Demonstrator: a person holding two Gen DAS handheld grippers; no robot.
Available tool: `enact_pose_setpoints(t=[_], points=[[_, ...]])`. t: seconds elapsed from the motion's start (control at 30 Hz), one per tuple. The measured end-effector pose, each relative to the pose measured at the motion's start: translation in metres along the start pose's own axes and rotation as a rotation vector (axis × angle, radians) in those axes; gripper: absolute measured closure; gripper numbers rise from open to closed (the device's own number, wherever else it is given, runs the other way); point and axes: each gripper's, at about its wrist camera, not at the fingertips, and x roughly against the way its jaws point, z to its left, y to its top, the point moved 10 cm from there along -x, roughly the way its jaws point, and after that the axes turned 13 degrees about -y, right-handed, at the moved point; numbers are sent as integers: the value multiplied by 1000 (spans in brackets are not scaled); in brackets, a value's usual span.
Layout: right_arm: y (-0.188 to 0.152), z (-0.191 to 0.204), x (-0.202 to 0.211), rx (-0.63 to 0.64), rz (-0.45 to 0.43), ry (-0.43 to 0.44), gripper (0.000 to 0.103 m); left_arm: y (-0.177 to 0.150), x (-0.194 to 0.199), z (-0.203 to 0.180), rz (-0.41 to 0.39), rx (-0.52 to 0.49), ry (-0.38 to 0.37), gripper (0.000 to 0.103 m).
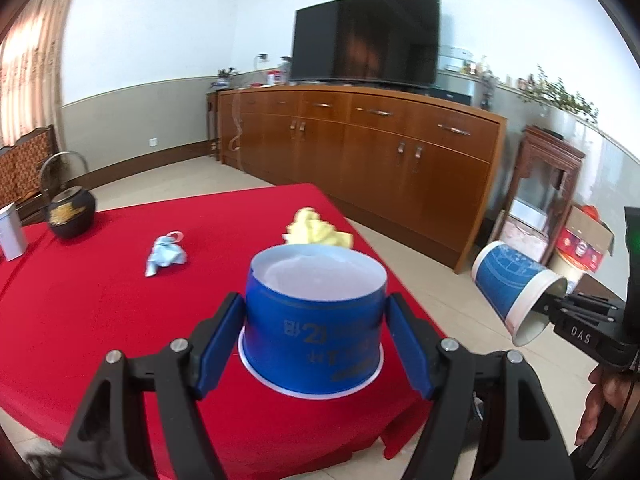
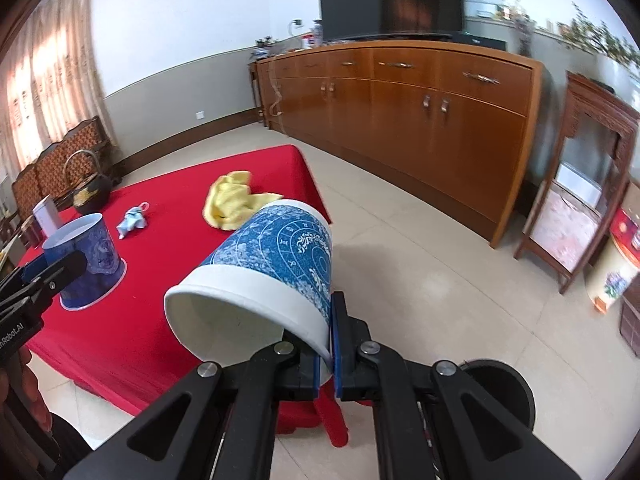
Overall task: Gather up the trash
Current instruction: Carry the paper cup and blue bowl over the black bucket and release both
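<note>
My left gripper [image 1: 316, 332] is shut on an upside-down blue paper bowl [image 1: 316, 280], its blue pads pressing on both sides, low over the red tablecloth [image 1: 100, 320]. Its rim may touch the cloth; I cannot tell. My right gripper [image 2: 330, 320] is shut on the rim of a blue-and-white patterned paper cup [image 2: 276, 264], which tilts mouth-down past the table's near corner. In the left wrist view that cup [image 1: 516, 284] hangs over the floor at the right. A crumpled light-blue mask [image 1: 166, 256] and a crumpled yellow cloth [image 1: 316, 232] lie farther back on the table.
A black teapot [image 1: 70, 212] and a white tin [image 1: 10, 232] stand at the table's far left. A round black bin [image 2: 496, 392] sits on the tiled floor at lower right. A long wooden sideboard [image 2: 420, 112] with a TV lines the wall, a wooden stand [image 2: 588, 184] beside it.
</note>
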Motion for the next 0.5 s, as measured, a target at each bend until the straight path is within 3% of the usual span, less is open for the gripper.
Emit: enact_pose_setpoints(t=[0.5], points=[[-34,-88,7,-89,33,-103,98,-11,-30,-81,46,-72,-136,30]])
